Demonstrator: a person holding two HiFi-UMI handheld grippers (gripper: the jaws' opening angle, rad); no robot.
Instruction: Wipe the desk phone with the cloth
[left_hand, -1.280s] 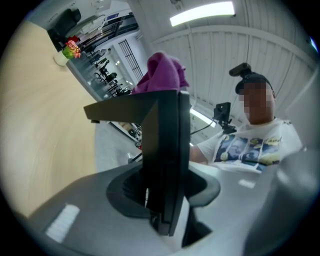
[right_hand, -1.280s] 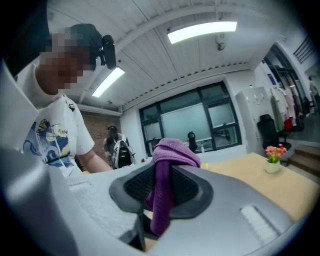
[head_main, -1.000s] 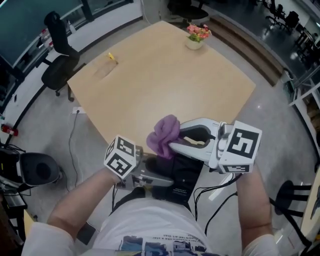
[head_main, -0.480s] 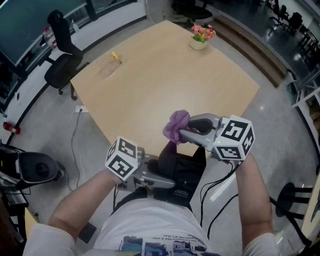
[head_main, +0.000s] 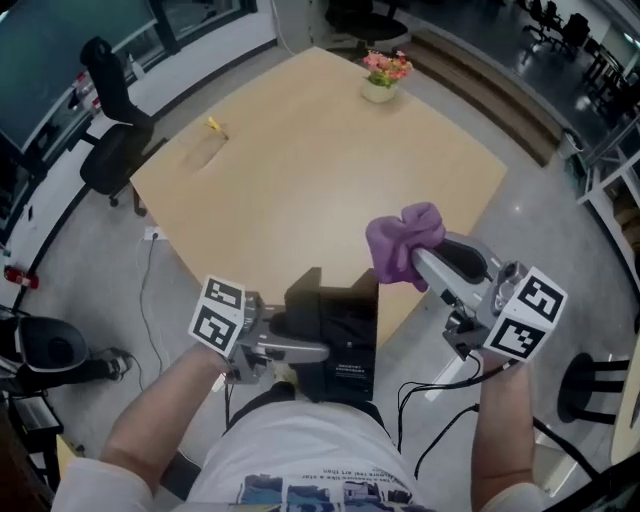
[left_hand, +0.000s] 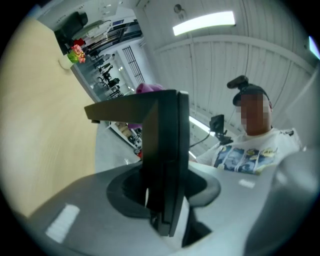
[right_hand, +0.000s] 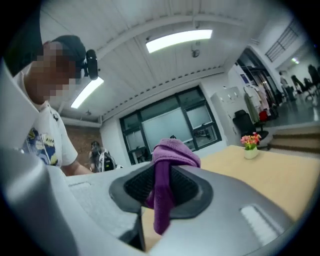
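A black desk phone (head_main: 335, 330) hangs in the air at the near edge of the wooden table (head_main: 320, 170), close to the person's body. My left gripper (head_main: 318, 350) is shut on it from the left. In the left gripper view the phone (left_hand: 162, 140) stands as a dark edge clamped between the jaws of the left gripper (left_hand: 161, 210). My right gripper (head_main: 425, 262) is shut on a bunched purple cloth (head_main: 400, 240), held to the right of the phone and apart from it. In the right gripper view the cloth (right_hand: 172, 152) is pinched between the jaws of the right gripper (right_hand: 162, 200) and droops below them.
A small pot of pink flowers (head_main: 383, 75) stands at the table's far corner, and a small yellow item (head_main: 214, 125) lies near its left edge. A black office chair (head_main: 110, 130) stands left of the table. Cables (head_main: 430, 380) trail on the floor below my right gripper.
My right gripper has swung to the right with the cloth, away from the phone, and has turned. The left gripper and phone have shifted slightly left.
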